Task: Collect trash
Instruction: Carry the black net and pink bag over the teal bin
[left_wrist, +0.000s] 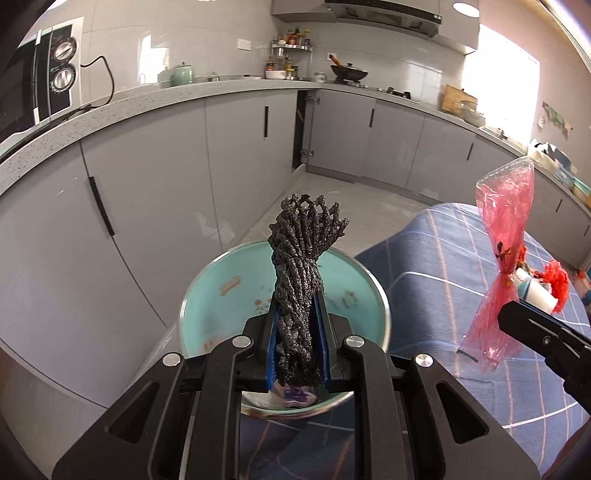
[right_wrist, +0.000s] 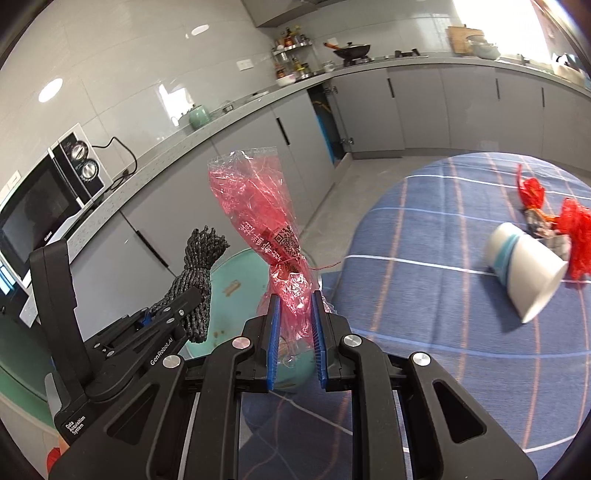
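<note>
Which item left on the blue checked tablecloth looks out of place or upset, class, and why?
The white paper cup lies tipped on its side on the tablecloth, mouth facing outward, beside scraps of red netting. Nothing visibly spilled from it.

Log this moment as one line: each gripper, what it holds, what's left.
left gripper: shut on black mesh bundle | right gripper: shut on red plastic bag | below: teal bin | left on tablecloth: paper cup
</note>
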